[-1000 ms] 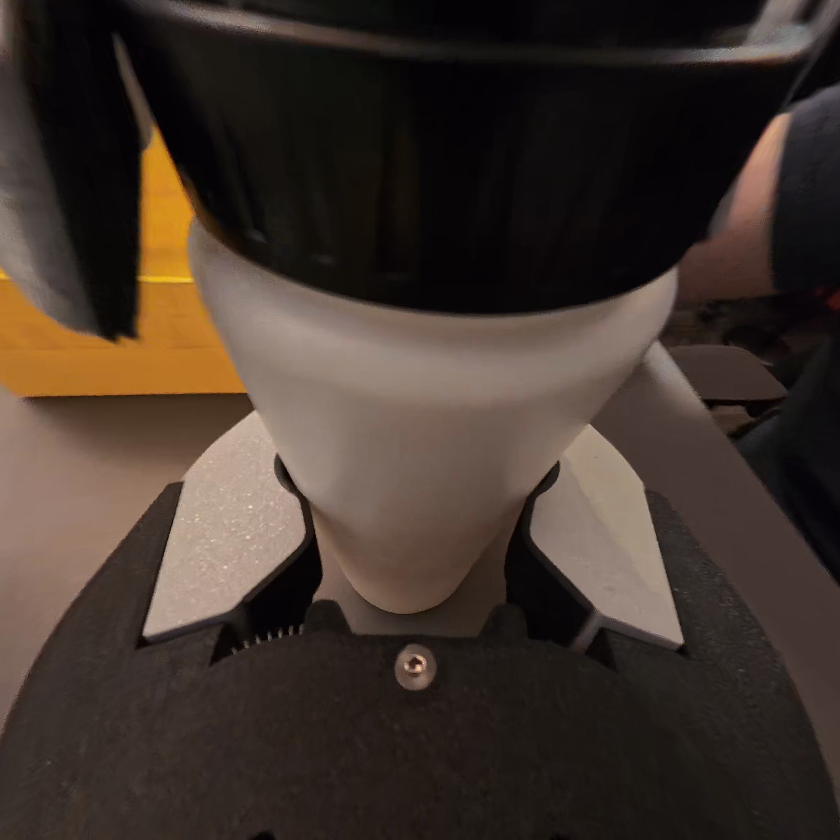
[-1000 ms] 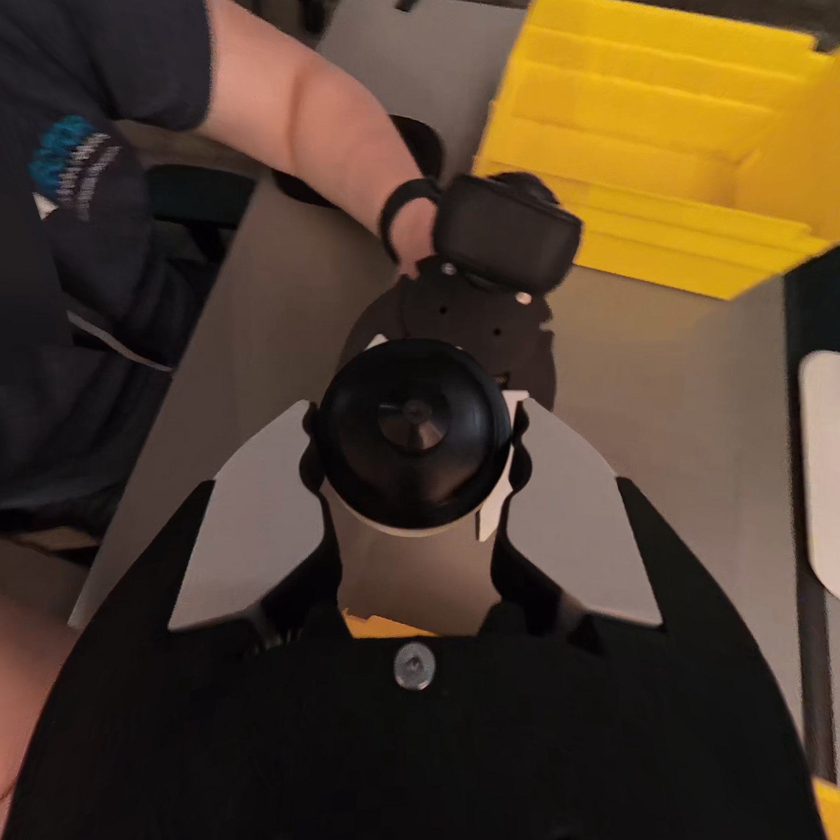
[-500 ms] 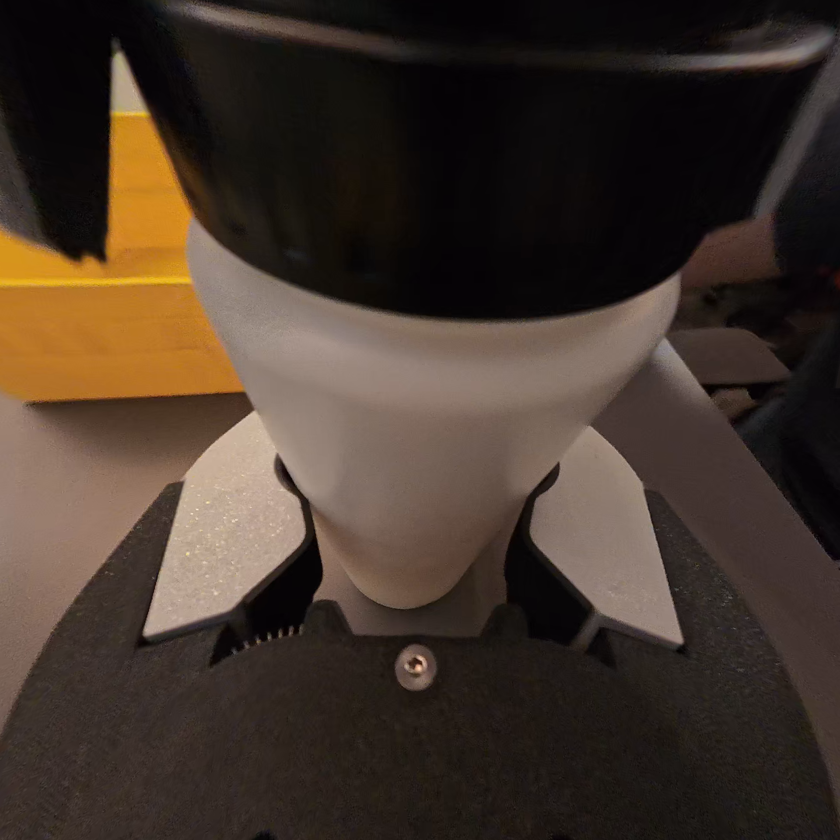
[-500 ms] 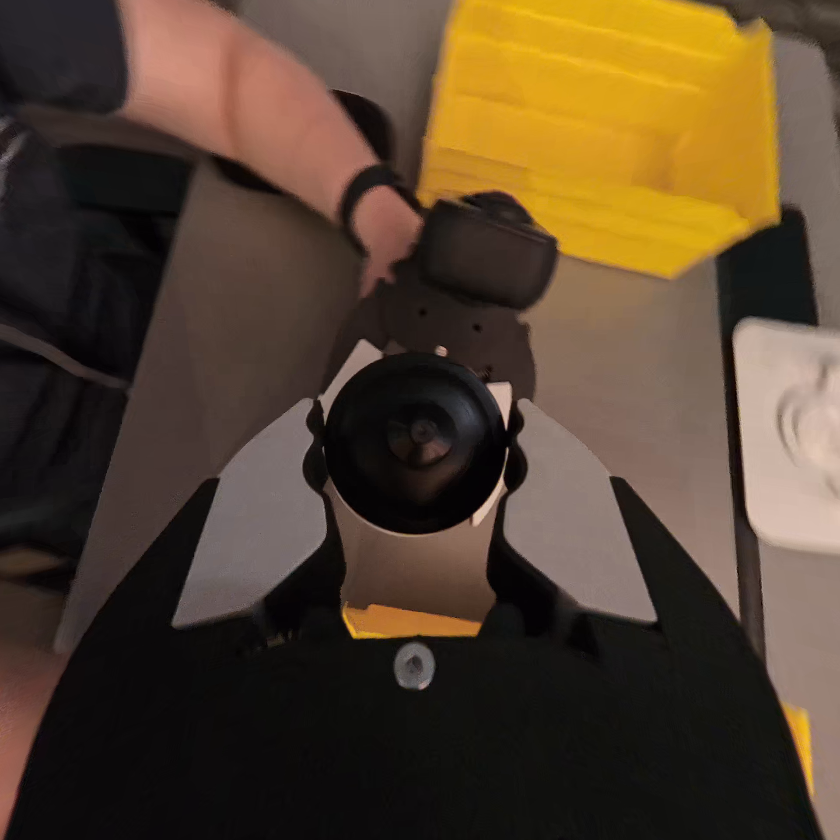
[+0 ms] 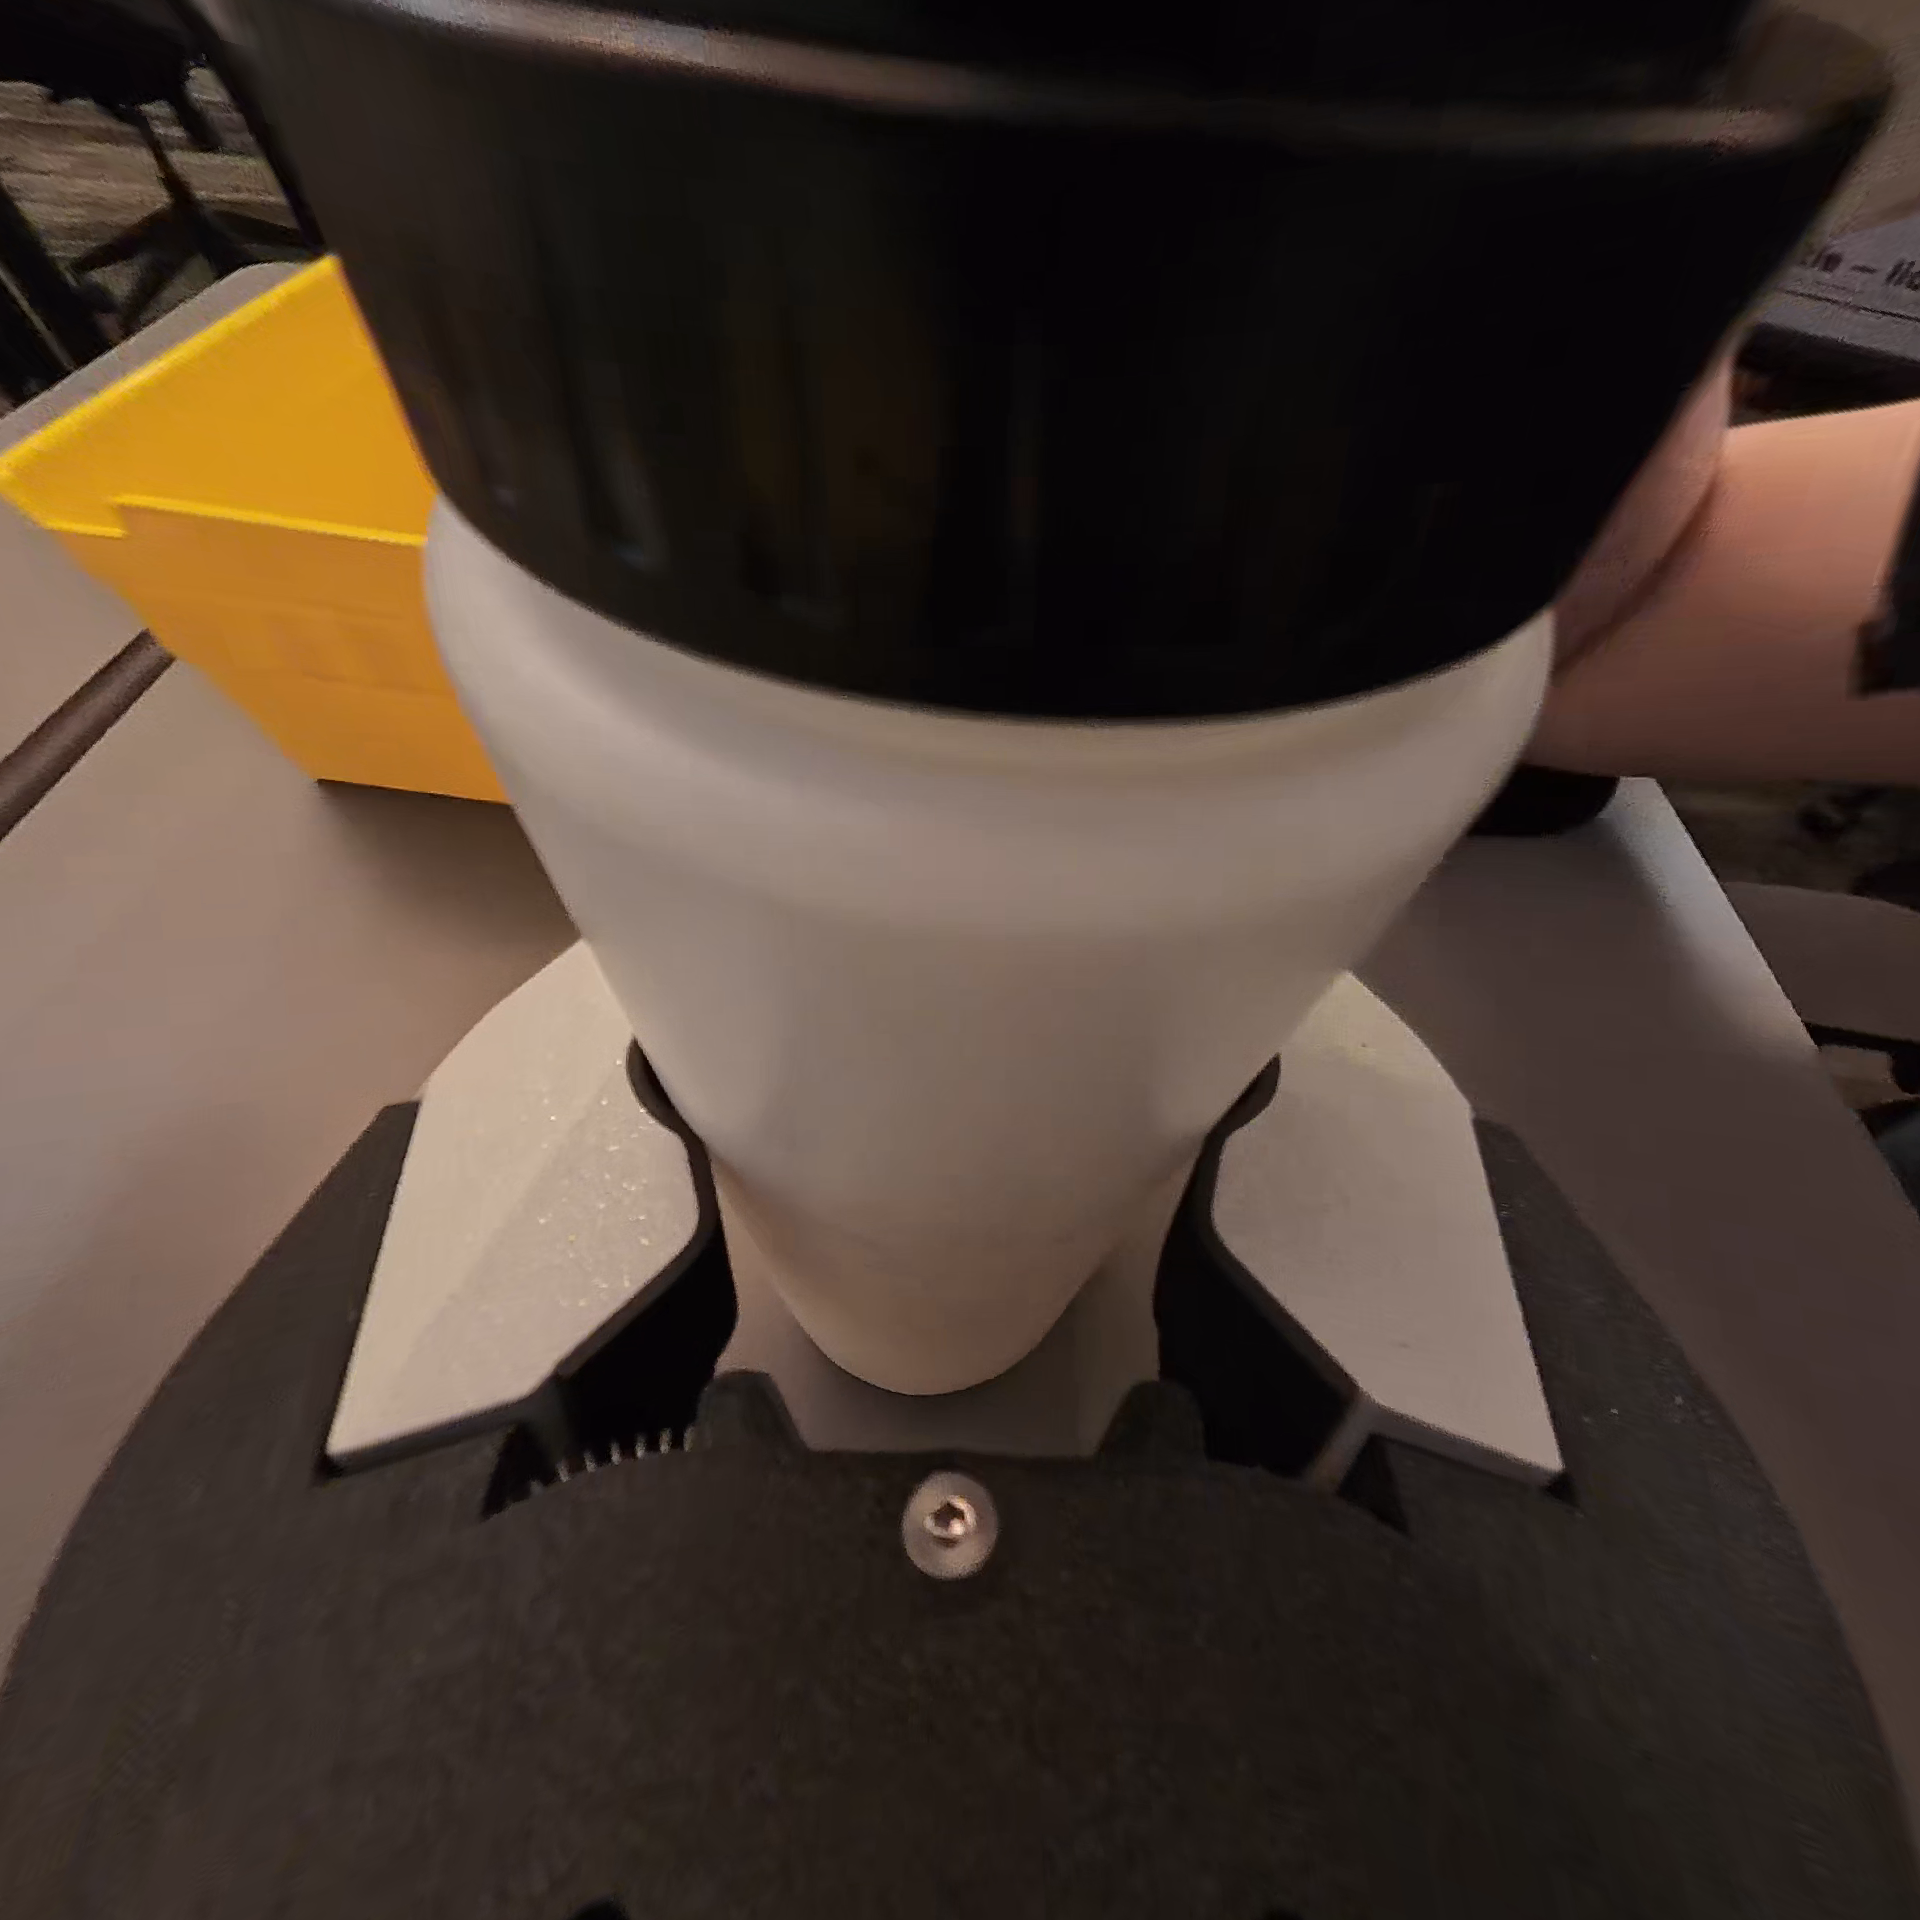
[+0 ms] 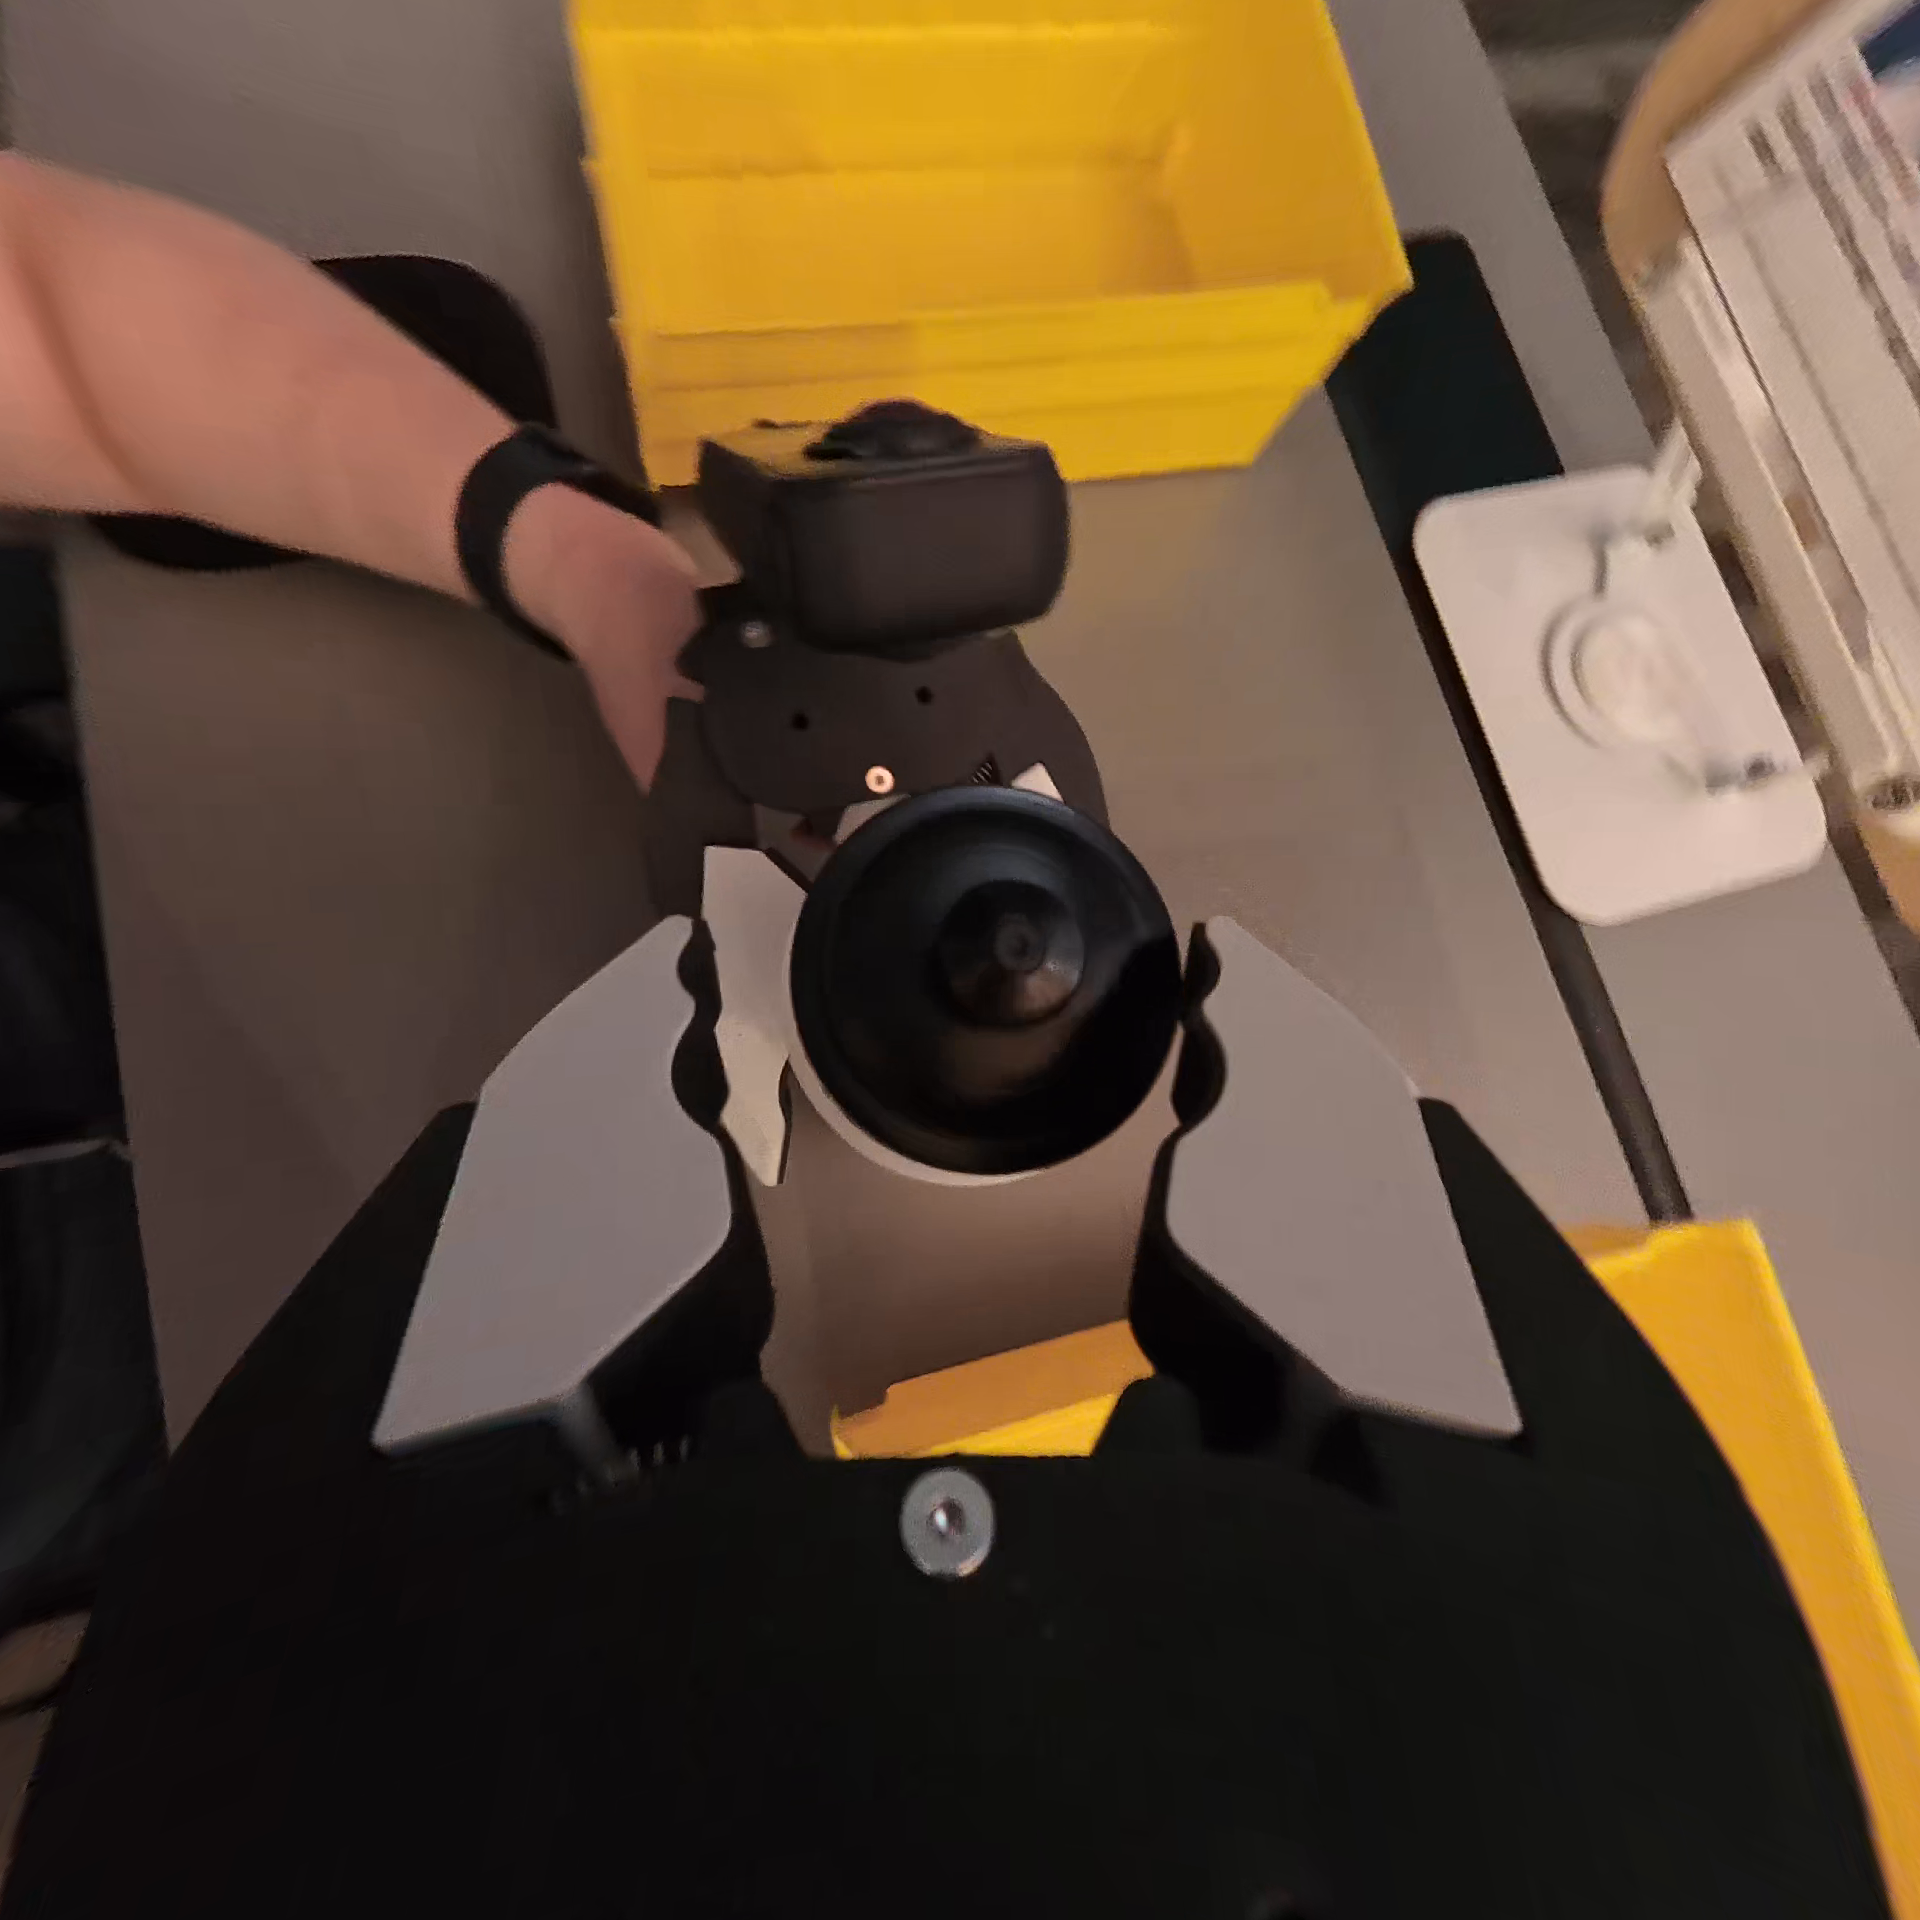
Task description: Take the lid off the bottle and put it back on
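A white bottle [image 5: 966, 935] with a black ribbed lid [image 5: 987, 364] stands upright on the grey table. My left gripper [image 5: 954, 1081] is shut on the bottle's lower body. In the right wrist view I look straight down on the lid [image 6: 987, 987], with a sliver of the bottle [image 6: 935, 1169] showing under it. My right gripper [image 6: 940, 935] hovers above the lid with its jaws apart and empty. The lid sits off-centre, close to the right finger. The lid is on the bottle. A hand [image 6: 613, 623] holds the left gripper's black body [image 6: 883, 717].
A yellow bin [image 6: 987, 208] stands behind the bottle and also shows in the left wrist view [image 5: 260, 582]. A second yellow bin [image 6: 1714, 1455] is at the near right. A white flat object [image 6: 1600, 686] lies to the right. A person's arm [image 5: 1745, 603] is at the right.
My right gripper, which framed the lid tightly before, has risen off it and shifted left. The lid stays on the bottle. My left gripper keeps its hold.
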`<state>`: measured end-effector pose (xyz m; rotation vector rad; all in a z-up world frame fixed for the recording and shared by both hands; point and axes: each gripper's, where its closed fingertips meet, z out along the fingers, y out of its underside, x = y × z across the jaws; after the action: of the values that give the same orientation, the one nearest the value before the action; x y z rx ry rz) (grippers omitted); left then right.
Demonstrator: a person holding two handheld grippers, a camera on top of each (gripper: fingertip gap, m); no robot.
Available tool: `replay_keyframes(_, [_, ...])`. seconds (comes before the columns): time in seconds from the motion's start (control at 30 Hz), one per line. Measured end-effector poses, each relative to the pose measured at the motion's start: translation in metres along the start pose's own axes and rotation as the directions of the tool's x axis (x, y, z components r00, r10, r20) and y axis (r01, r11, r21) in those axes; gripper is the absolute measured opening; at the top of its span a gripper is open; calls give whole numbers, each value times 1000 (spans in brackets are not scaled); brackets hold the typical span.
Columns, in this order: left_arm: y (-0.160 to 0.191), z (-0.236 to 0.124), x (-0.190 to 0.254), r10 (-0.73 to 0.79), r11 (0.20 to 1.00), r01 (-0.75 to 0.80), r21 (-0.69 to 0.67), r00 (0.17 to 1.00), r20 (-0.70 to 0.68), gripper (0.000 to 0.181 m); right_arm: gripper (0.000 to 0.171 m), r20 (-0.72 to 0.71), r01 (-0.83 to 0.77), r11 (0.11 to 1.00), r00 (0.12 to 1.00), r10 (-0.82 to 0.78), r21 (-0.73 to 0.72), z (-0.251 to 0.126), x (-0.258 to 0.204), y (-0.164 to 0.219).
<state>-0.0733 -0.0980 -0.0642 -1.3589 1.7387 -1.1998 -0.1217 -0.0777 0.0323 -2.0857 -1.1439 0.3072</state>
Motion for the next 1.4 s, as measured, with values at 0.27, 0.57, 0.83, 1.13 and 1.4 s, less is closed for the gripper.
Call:
replay_keyframes(0.27, [2, 1, 22, 62, 998, -65, -21, 991, -120, 102, 75, 83, 99, 994, 992, -96, -37, -5, -9, 10])
replay_keyframes(0.57, [1, 5, 37, 76, 997, -79, -11, 981, -179, 102, 76, 289, 255, 961, 916, -277, 112, -14, -28, 15])
replay_keyframes(0.83, [1, -2, -7, -10, 1000, 11, -12, 999, 47, 102, 83, -5, -82, 997, 997, 82, -13, -2, 6, 5])
replay_keyframes(1.13, [5, 0, 41, 89, 995, -97, -27, 972, -218, 102, 75, 231, 165, 986, 959, -163, 13, -8, -23, 14])
replay_keyframes(1.4, [4, 5, 53, 110, 993, -119, -21, 961, -254, 102, 80, 365, 297, 944, 871, -330, 147, -16, -44, 17])
